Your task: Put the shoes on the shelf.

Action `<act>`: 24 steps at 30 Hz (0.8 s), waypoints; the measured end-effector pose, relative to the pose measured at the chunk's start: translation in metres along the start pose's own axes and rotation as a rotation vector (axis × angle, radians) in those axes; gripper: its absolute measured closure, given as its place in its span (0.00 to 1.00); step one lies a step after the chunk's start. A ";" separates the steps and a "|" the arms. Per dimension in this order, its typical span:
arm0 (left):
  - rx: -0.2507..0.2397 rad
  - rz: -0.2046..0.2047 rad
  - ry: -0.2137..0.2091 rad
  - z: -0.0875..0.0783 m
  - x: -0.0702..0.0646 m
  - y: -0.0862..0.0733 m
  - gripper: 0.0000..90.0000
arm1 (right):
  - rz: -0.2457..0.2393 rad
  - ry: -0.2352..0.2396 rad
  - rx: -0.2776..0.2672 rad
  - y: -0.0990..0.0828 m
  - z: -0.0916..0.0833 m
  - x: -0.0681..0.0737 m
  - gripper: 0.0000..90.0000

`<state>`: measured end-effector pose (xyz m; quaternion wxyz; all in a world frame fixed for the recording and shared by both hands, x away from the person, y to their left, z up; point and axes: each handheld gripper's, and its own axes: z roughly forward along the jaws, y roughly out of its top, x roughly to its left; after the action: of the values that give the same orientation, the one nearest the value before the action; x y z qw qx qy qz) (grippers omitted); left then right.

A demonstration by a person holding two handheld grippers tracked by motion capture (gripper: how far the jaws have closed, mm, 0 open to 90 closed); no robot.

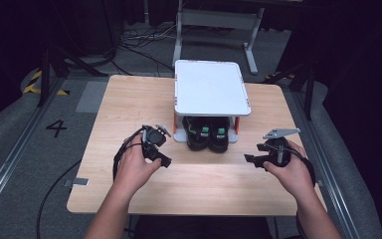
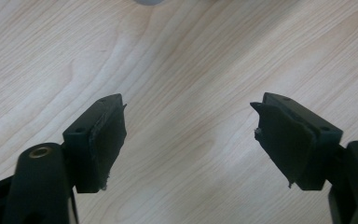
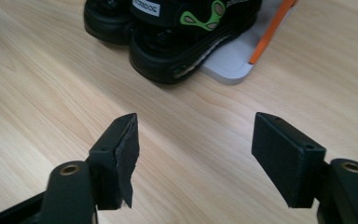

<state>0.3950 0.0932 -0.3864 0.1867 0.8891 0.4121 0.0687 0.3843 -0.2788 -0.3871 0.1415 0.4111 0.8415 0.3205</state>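
Jaws: both grippers standing released, nothing between | left gripper (image 1: 165,160) hovering lower left | right gripper (image 1: 249,159) lower right | shoes (image 1: 208,134) sitting center, between and above them, apart.

A large black "4" (image 1: 56,128) is painted on the grey floor (image 1: 10,124) left of the bench. The sandal (image 3: 177,28) strap carries a white label (image 3: 145,8), its lettering too blurred to read.
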 end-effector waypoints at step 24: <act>-0.123 0.040 0.005 0.052 -0.040 0.015 0.51 | 0.030 0.052 -0.059 -0.007 0.051 0.026 0.74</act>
<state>0.3938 0.0399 -0.4275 0.2389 0.8839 0.3896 0.0998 0.3901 -0.2399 -0.4296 0.1269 0.4108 0.8288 0.3580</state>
